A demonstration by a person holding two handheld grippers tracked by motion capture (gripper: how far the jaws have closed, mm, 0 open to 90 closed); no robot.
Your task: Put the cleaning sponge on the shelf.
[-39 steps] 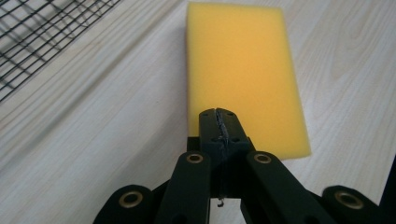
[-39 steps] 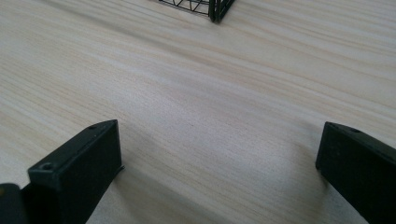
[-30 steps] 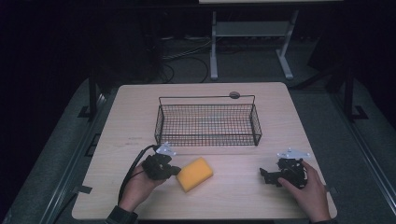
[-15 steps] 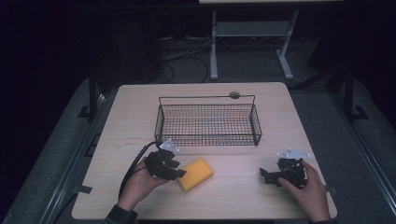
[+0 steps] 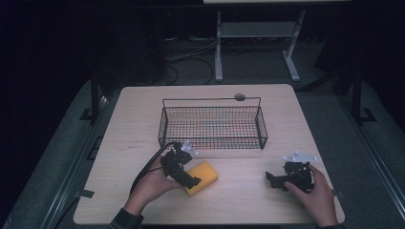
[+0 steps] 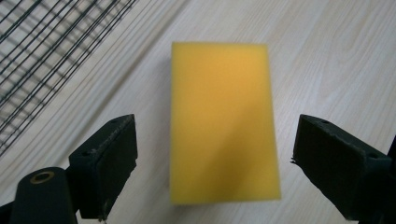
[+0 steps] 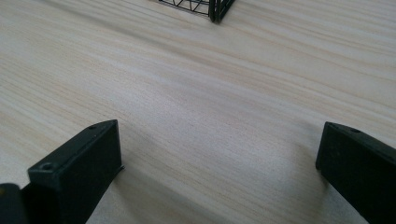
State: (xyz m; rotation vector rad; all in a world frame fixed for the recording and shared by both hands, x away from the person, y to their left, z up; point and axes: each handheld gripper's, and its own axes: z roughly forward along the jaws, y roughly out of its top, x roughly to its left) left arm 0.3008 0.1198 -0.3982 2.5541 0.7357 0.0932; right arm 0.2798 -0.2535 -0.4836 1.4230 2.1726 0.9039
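Observation:
A yellow sponge (image 5: 204,176) lies flat on the wooden table (image 5: 143,119), in front of a black wire basket (image 5: 212,125). My left gripper (image 5: 190,180) hangs over the sponge's near-left end. In the left gripper view the sponge (image 6: 223,121) sits between the wide-apart jaws of the left gripper (image 6: 215,130), and neither pad touches it. These jaws have just been opening. My right gripper (image 5: 273,180) rests low at the front right, held by a hand. The right gripper (image 7: 219,130) is open over bare wood.
The basket stands at the middle of the table, and one corner of it (image 7: 215,9) shows at the top of the right gripper view. A small round grey disc (image 5: 239,97) sits behind the basket. A cable (image 5: 148,167) trails from the left gripper.
My left gripper has moved right, from beside the sponge to over its left end. The right hand has stayed in place.

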